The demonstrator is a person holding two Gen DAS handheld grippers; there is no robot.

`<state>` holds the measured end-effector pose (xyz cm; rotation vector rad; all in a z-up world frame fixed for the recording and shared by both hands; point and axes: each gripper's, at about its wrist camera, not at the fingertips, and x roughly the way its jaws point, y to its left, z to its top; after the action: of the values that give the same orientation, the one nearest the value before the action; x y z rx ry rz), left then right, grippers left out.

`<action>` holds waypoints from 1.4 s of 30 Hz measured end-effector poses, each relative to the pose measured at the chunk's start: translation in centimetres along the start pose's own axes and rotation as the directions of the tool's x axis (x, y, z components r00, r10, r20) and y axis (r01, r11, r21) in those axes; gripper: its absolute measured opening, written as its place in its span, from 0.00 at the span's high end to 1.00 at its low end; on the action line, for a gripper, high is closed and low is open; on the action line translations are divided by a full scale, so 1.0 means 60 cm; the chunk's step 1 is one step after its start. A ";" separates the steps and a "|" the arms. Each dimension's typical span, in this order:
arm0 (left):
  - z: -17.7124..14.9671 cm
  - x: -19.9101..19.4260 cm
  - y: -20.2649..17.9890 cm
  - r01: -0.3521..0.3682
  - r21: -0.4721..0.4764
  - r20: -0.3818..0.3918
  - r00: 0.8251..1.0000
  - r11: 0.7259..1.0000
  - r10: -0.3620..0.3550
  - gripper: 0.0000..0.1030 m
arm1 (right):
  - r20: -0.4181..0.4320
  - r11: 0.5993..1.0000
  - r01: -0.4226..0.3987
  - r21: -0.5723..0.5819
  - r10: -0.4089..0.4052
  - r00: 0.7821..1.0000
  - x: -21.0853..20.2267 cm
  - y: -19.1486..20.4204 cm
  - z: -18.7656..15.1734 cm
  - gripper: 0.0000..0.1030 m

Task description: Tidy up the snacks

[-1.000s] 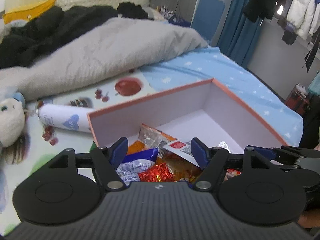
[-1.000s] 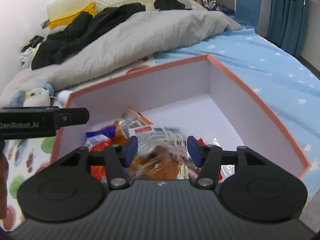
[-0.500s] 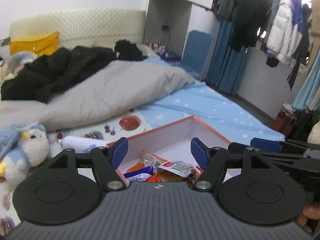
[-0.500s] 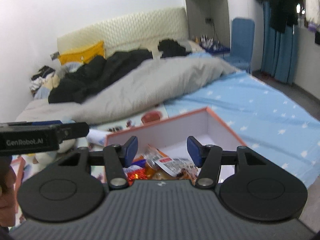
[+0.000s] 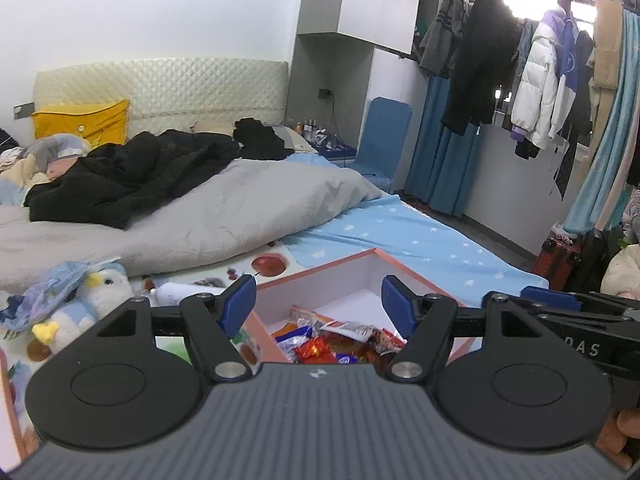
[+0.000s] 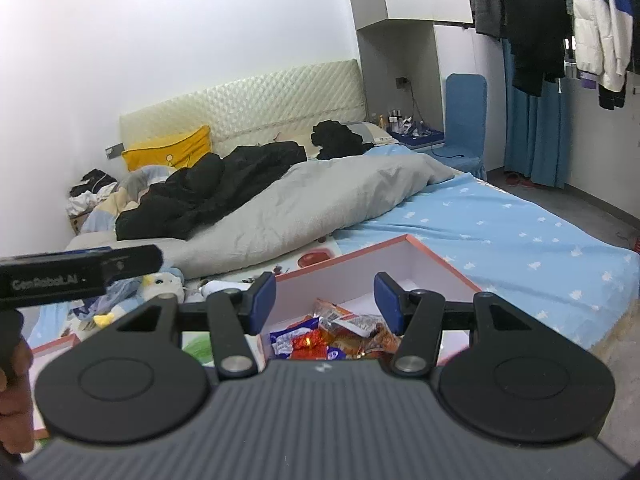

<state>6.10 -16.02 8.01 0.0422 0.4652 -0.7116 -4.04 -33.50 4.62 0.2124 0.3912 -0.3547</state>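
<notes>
The snacks (image 5: 336, 340) are seen piled inside the box (image 5: 320, 280) on the bed (image 5: 420, 236); little appears left. The left claw (image 5: 318, 304) and right claw (image 6: 325, 298) are held released, empty.

A: Snack wrappers (image 5: 320, 350) are gleaming, crinkly foil and glossy plastic, inside a smooth matt cardboard box (image 5: 320, 284).

B: The grey blanket (image 6: 312, 208) is looking soft and fleecy; the headboard (image 6: 248, 108) is showing shiny quilted padding; the tongs (image 5: 318, 304) are looking matt plastic.
</notes>
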 end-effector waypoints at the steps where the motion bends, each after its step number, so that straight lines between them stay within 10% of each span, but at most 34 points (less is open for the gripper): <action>1: -0.002 -0.011 0.007 -0.006 -0.012 0.003 1.000 1.000 0.006 0.28 | -0.002 1.000 0.004 -0.005 -0.004 1.000 -0.004 0.002 -0.005 0.45; 30: -0.144 -0.077 0.002 -0.036 -0.013 -0.063 0.997 0.999 0.035 0.28 | -0.053 0.997 0.023 -0.067 -0.026 0.998 -0.081 0.011 -0.140 0.45; 35: -0.151 -0.071 -0.004 -0.032 0.000 -0.064 0.997 0.999 0.032 0.11 | -0.047 0.999 0.025 -0.046 -0.027 0.999 -0.073 0.002 -0.138 0.02; 42: -0.161 -0.068 -0.002 -0.047 0.007 -0.060 0.997 0.999 0.047 0.01 | -0.037 0.999 0.031 -0.041 -0.032 0.999 -0.072 -0.006 -0.137 0.00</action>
<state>-0.51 -11.73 1.08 0.0795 0.5183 -0.6667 -10.65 -30.34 -1.07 0.1735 0.4387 -0.3736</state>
